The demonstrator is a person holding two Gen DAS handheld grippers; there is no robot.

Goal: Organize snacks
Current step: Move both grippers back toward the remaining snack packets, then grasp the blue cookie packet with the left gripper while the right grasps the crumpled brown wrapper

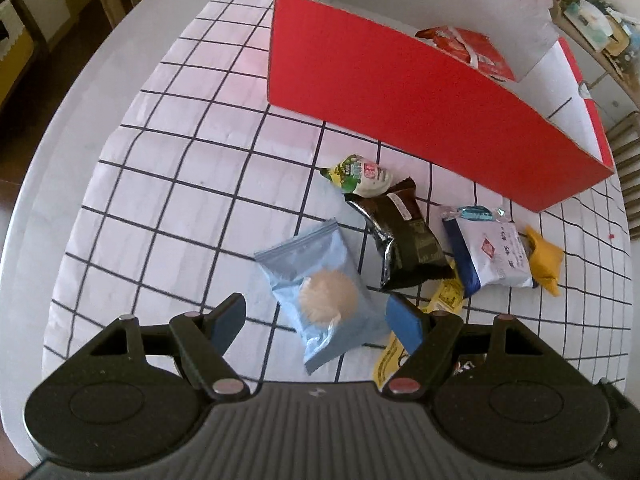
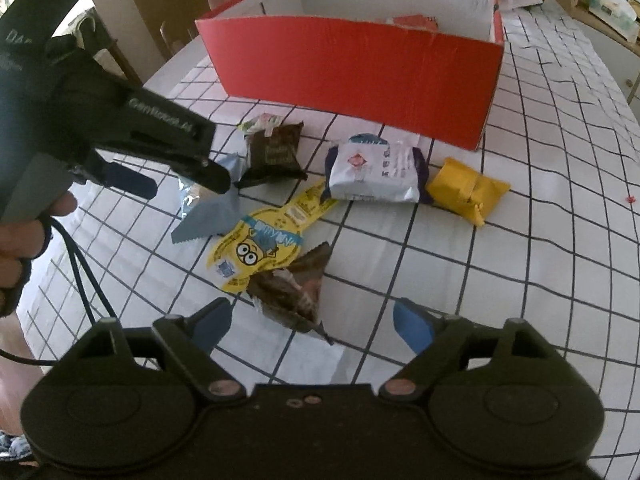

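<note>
Both tongs gape: left [image 1: 316,322] over blue packet [image 1: 320,292], right [image 2: 312,326] seemingly above brown wrapper [image 2: 294,288].

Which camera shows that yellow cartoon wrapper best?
The right wrist view: the yellow cartoon wrapper lies almost fully visible there. In the left wrist view only yellow scraps show, mostly hidden behind the left tool.

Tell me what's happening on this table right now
A person is sorting snacks with a handheld gripper in each hand. The left gripper is open, its fingers either side of a light blue packet. The right gripper is open over a crumpled brown wrapper. Neither holds anything yet. More packets lie loose on the checked cloth in front of a red box, which already has a red packet inside.
</note>
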